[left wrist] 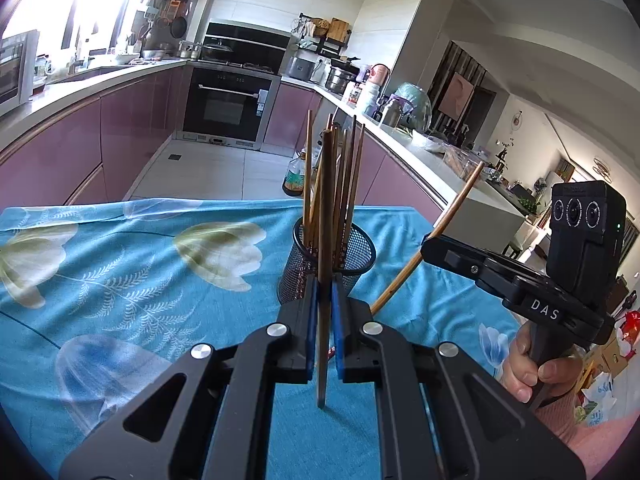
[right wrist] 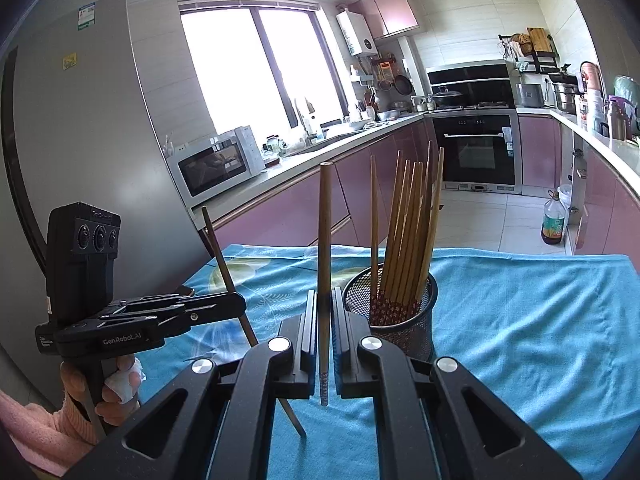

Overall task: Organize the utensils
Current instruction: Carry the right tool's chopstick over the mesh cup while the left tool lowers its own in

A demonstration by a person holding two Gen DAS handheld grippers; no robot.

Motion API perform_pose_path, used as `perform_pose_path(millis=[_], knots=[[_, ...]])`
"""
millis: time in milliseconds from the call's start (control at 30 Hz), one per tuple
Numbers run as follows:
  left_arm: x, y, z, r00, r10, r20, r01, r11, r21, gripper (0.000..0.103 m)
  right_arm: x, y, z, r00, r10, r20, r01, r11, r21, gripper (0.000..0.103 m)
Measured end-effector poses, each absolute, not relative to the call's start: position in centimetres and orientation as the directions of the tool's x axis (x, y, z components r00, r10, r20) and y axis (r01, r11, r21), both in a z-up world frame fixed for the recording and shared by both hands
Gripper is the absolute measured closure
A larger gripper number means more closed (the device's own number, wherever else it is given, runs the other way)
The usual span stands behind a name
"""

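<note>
Each tool pinches one chopstick above the blue-clothed worktop (left wrist: 120,280), just beside the mesh cup (right wrist: 404,320) already holding a bundle.

Left tool (left wrist: 323,300) grips its chopstick (left wrist: 325,240) near upright, long axis vertical. Right tool (right wrist: 323,312) holds its chopstick (right wrist: 325,260) upright too, patterned end down.

Risks: thin sticks could pivot or slip in the grip; a tip could snag the cup rim or bundle and tip the cup.
</note>
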State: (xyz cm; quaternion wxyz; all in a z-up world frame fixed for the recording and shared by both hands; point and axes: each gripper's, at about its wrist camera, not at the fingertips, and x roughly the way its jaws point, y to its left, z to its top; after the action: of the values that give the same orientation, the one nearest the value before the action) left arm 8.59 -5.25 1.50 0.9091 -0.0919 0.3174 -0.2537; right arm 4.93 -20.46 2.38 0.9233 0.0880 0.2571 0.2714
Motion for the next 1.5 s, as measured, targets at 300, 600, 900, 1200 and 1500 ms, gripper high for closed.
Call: perform_pose_path(millis=[300, 600, 900, 1200, 1500], knots=[[9.2, -5.5, 1.6, 0.674, -0.516, -0.528, 0.406, 0.856, -0.319, 0.096, 5.2, -20.6, 2.7, 0.726, 0.541, -0.424, -0.453, 0.84, 0.297, 0.097], [9.2, -5.6, 2.0, 0.68, -0.516, -0.521, 0.412, 0.857, -0.31, 0.096, 5.2, -20.6, 3.0, 0.732, 0.539, -0.417, -0.456, 0.842, 0.289, 0.097], [9.2, -5.6, 2.5, 0.687, -0.516, -0.512, 0.417, 0.856, -0.305, 0.096, 5.3, -20.7, 3.3, 0.736, 0.537, -0.413, -0.455, 0.844, 0.285, 0.097], [9.4, -5.8, 2.9, 0.689, -0.519, -0.506, 0.424, 0.855, -0.3, 0.096, 5.4, -20.8, 3.6, 0.739, 0.536, -0.409, -0.456, 0.844, 0.282, 0.097], [9.4, -6.1, 3.5, 0.691, -0.522, -0.5, 0.432, 0.853, -0.293, 0.096, 5.5, -20.8, 3.7, 0.74, 0.535, -0.407, -0.456, 0.845, 0.28, 0.097]])
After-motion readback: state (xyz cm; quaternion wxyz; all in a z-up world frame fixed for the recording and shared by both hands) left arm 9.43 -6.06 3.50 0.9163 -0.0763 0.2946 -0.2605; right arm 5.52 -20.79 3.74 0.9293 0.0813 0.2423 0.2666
